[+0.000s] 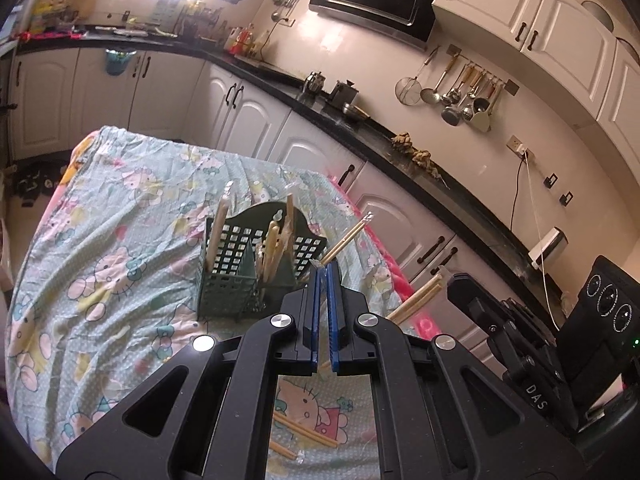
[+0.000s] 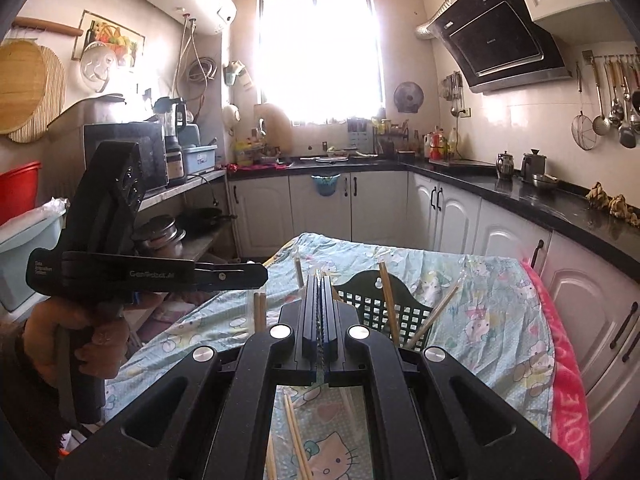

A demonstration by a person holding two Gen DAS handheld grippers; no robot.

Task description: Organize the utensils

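Our left gripper [image 1: 325, 270] has its jaws pinched on a light, stiff, wrapper-slick chopstick pair [image 1: 346, 238] right of centre beside the green holder [image 1: 240, 280], best held mid-length, while our right gripper [image 2: 319, 280] clamps a thin wrapper.

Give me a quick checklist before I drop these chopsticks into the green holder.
1. Left gripper grip on the left chopsticks: ok, jaws shut on them.
2. Right gripper grip on the right chopsticks: ok, jaws shut, sticks poking out past the tips.
3. Green holder upright on the tablecloth: ok.
4. Free room in the holder's compartments: cannot tell; several chopsticks already stand in it.
5. Either gripper lined up over a compartment: cannot tell from these angles.
6. Table cleared of utensils: not ok, loose chopsticks lie on the cloth below the grippers.
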